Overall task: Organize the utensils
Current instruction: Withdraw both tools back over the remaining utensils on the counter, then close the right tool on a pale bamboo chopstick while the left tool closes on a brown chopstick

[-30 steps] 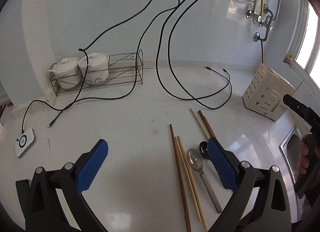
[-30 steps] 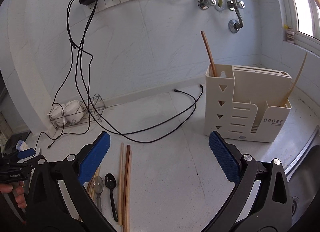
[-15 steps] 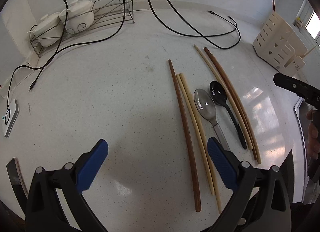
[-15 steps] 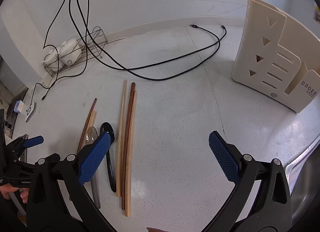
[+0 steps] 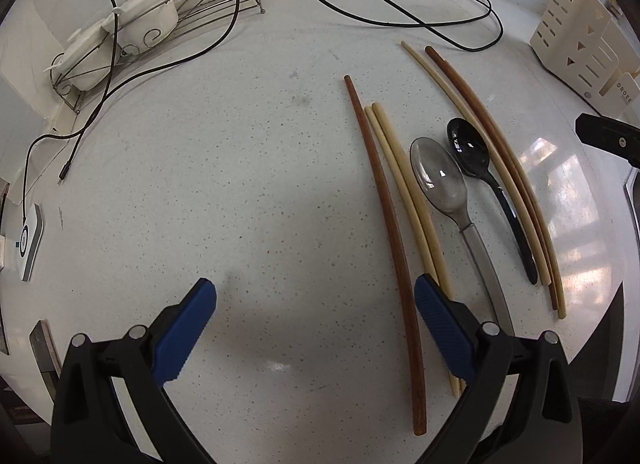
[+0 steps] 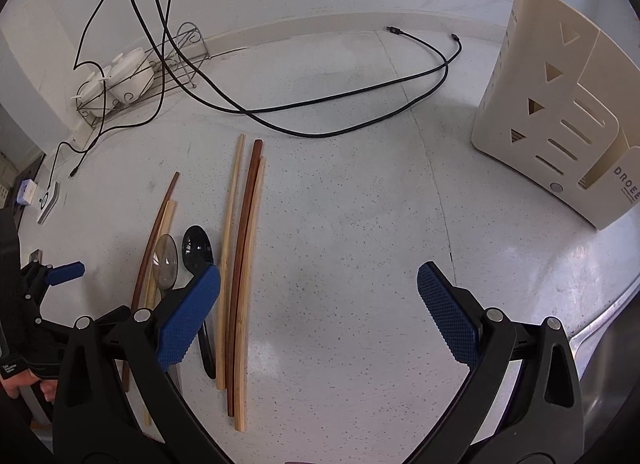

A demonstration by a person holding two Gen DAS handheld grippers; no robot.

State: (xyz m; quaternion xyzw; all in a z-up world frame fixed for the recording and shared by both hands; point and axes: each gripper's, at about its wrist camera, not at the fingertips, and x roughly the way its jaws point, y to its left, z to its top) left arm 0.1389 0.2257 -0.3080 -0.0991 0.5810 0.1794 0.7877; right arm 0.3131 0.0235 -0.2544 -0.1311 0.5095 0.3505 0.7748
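Both tools, left (image 5: 316, 304) and right (image 6: 318, 288), hover spread above the countertop (image 5: 240, 184).

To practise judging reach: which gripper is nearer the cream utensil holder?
Right. The right gripper hovers over bare counter with the utensil holder just ahead to its right. The left gripper sits beyond the chopsticks, with the holder at the far edge of its view.

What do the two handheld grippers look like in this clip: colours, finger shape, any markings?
Both the left gripper and right gripper have black angular frames with silver pivot bolts. The fingers are tapered blue pads with a knurled grip texture. In the right wrist view, the left gripper's handle bears a small white label, unreadable.
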